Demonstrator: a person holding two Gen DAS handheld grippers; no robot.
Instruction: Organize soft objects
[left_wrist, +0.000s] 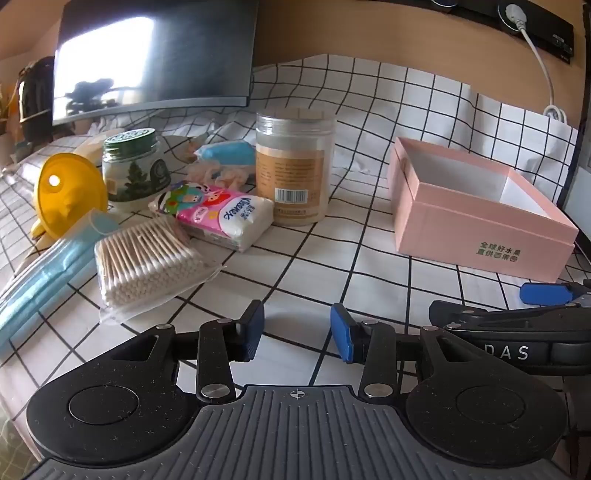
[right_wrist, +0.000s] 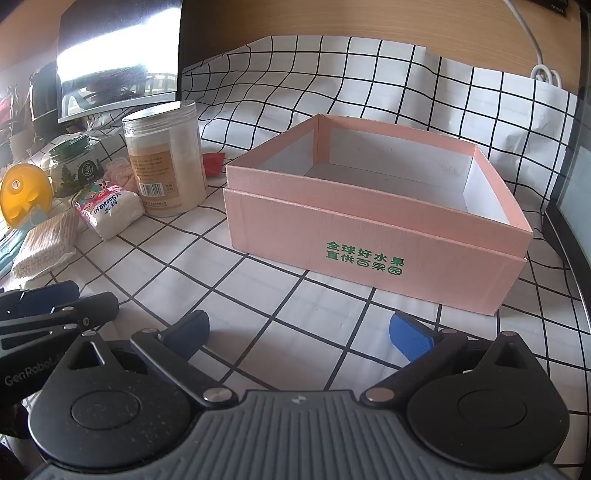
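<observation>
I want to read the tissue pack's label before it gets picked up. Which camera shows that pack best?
The left wrist view: the tissue pack lies close, its printed top facing the camera, beside the cotton swab bag. In the right wrist view the same pack sits small at the left edge, its lettering hard to read.

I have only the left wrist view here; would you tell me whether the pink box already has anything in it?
Observer: The right wrist view looks into the pink box; the part of its white floor that shows is bare.
Operator: Thank you. Is anything hidden behind the tall jar from my side?
Observer: Yes, a small red object lies on the checked cloth between the tall jar and the box.
Operator: And how does the right gripper stand?
Observer: The right gripper is open wide, with nothing between its fingers, in front of the box.
</observation>
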